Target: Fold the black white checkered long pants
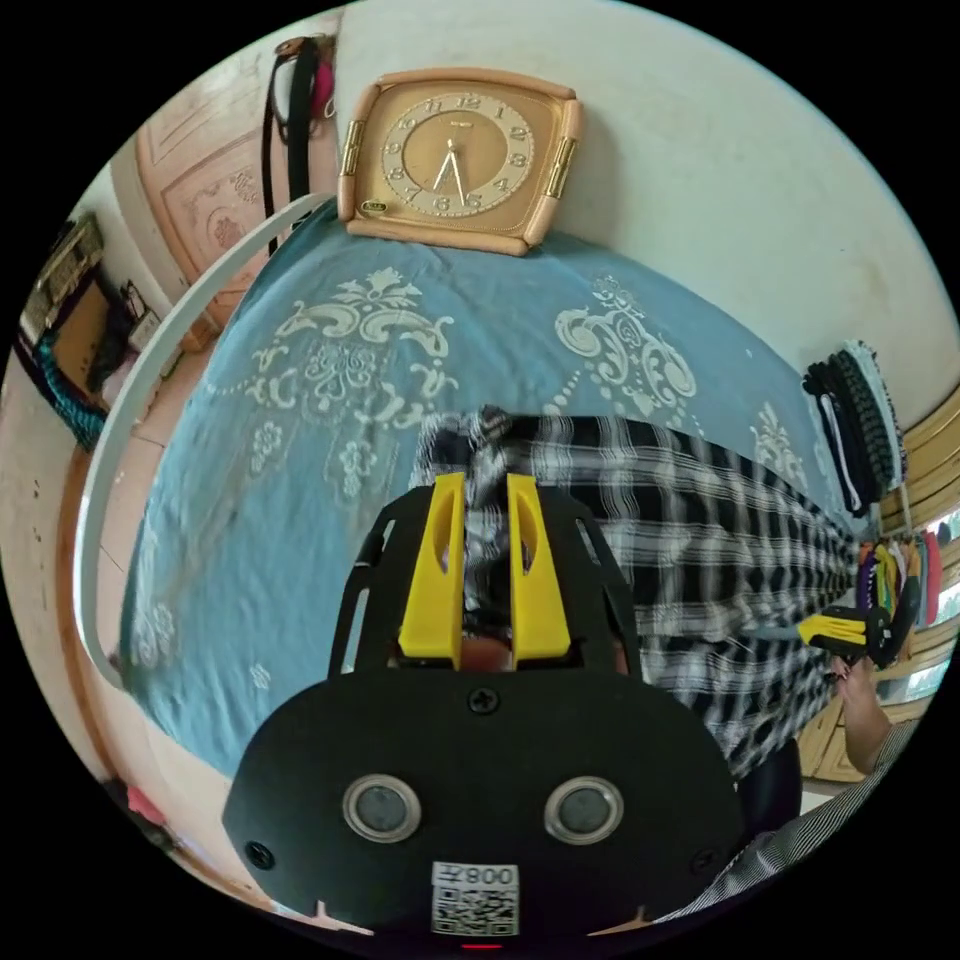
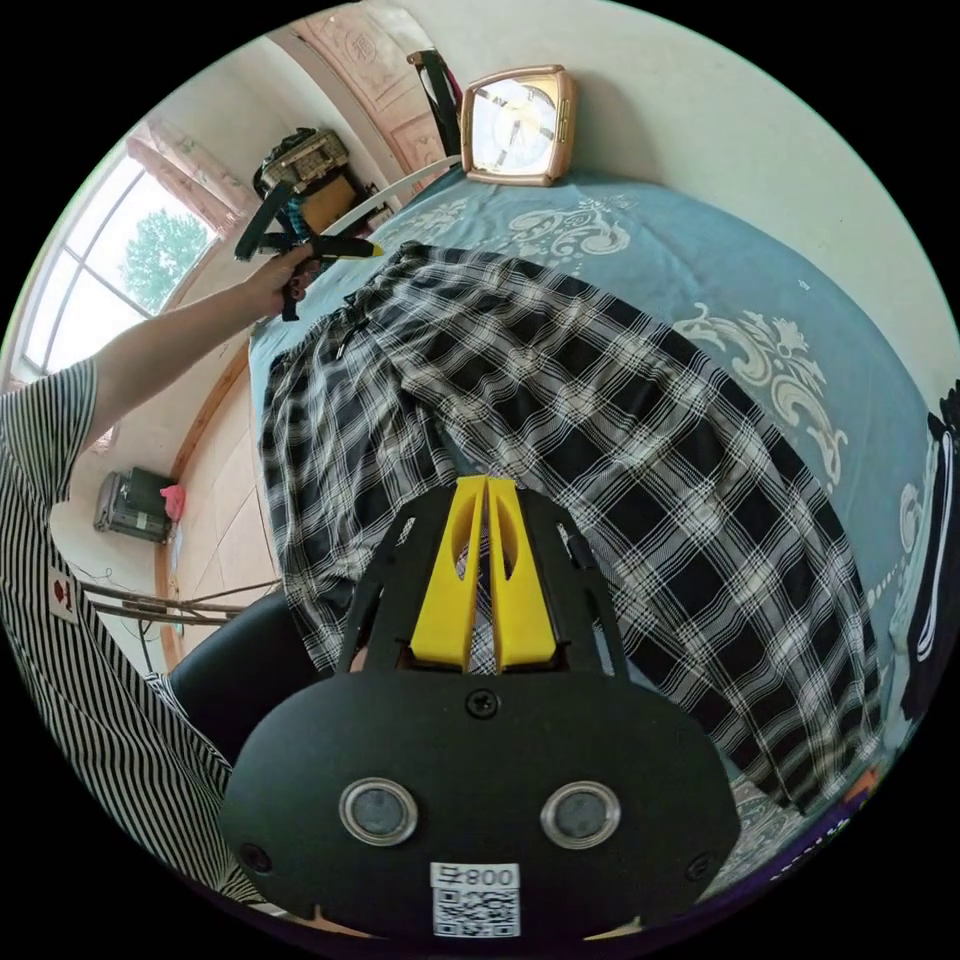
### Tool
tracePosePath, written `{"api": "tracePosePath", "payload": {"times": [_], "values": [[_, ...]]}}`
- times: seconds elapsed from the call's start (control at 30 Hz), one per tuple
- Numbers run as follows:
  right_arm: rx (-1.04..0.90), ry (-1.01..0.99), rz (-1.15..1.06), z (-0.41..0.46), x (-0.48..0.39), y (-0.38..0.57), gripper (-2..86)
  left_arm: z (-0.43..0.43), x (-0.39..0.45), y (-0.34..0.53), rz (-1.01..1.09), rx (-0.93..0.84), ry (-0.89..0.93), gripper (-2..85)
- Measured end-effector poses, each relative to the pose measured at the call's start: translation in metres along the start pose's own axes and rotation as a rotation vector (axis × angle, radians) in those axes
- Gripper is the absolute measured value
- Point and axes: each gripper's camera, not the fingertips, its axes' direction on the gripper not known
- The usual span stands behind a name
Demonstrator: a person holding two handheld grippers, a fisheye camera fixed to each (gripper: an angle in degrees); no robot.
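The black and white checkered long pants [image 1: 700, 530] lie spread flat on a blue patterned bed [image 1: 300, 500]. My left gripper [image 1: 487, 485] is shut on a bunched bit of the pants' edge, lifted off the bedsheet. In the right gripper view the pants [image 2: 600, 430] stretch from the waistband at the far end to the leg ends at the lower right. My right gripper [image 2: 487, 485] is shut on the cloth at the near edge, with checkered fabric showing between its jaws. The left gripper [image 2: 345, 247] sits in a hand at the waistband corner; the right gripper [image 1: 835, 630] shows at the pants' other end.
A square clock [image 1: 460, 155] leans on the wall at the bed's far side. A stack of dark folded clothes [image 1: 860, 430] lies on the bed by the wall. A white curved rail [image 1: 150, 400] rims the bed. A person's striped sleeve [image 2: 60, 600] is at the left.
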Motion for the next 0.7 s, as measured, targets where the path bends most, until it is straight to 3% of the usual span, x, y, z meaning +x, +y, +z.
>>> {"api": "tracePosePath", "payload": {"times": [0.33, 0.7], "values": [[0.064, 0.049, -0.086, -0.045, 0.009, -0.088, 2.6, 0.063, 0.043, -0.113, 0.286, -0.249, -0.209, 9.6], [-0.065, 0.186, -0.144, -0.041, -0.007, -0.208, 8.7, 0.070, 0.062, -0.155, 0.317, -0.205, -0.146, 7.3]]}}
